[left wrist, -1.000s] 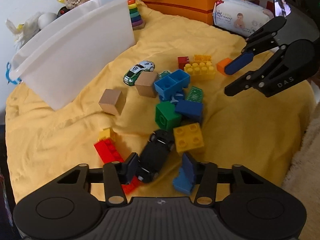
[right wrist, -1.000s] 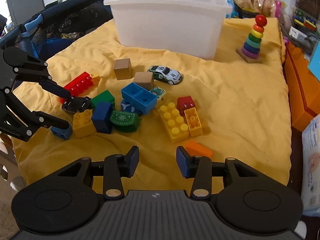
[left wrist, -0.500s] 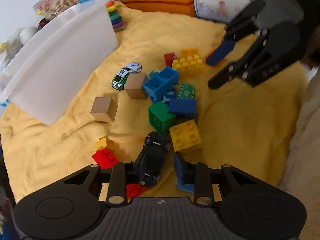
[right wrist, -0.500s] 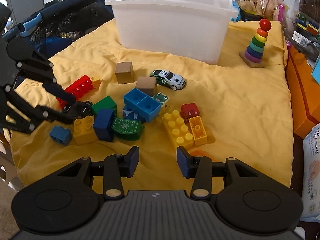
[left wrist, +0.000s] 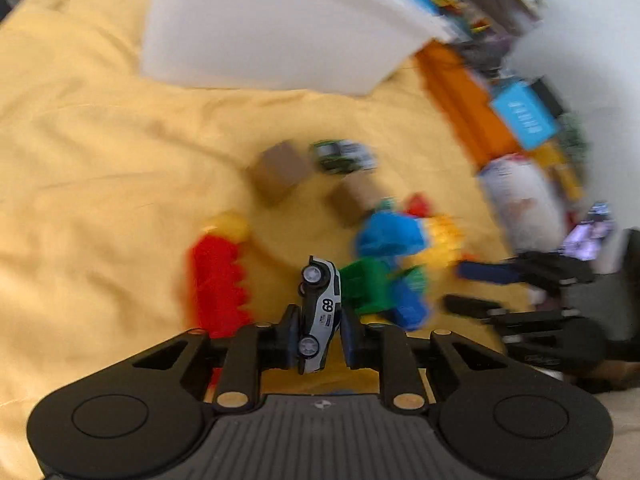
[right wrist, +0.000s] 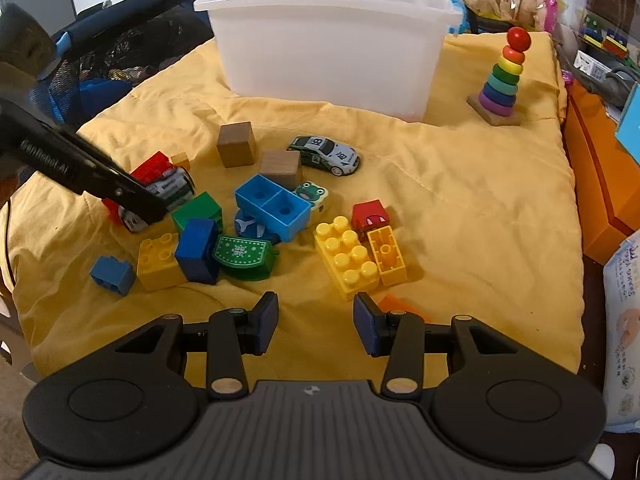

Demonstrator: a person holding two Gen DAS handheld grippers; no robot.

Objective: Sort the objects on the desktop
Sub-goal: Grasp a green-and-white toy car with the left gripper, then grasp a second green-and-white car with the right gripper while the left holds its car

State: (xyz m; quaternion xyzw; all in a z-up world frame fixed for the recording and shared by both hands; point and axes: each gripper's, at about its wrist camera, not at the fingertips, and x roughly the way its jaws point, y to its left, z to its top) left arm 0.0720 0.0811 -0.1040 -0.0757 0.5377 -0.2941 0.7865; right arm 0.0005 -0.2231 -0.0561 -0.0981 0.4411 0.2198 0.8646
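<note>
My left gripper point(left wrist: 319, 322) is shut on a small white-and-black toy car point(left wrist: 322, 300) marked 69, gripped across its sides and lifted off the yellow cloth point(left wrist: 100, 160). In the right wrist view the left gripper point(right wrist: 148, 204) holds that toy car point(right wrist: 170, 188) just above the red brick point(right wrist: 154, 166). My right gripper point(right wrist: 316, 318) stands open over bare cloth near the front, with an orange brick point(right wrist: 394, 304) just beyond its right finger. Loose bricks lie between the grippers, among them a light blue double brick point(right wrist: 274, 206) and a yellow studded brick point(right wrist: 346, 256). The left wrist view is blurred.
A white plastic bin point(right wrist: 328, 40) stands at the back of the cloth. In front of it lie a second toy car point(right wrist: 326, 154) and two wooden cubes point(right wrist: 237, 144). A rainbow ring stacker point(right wrist: 502, 80) is at the back right, and orange boxes point(right wrist: 600, 184) line the right edge.
The left gripper closed on the dark toy car, raised it and rolled, so the car's white side now shows. The right gripper stayed where it was.
</note>
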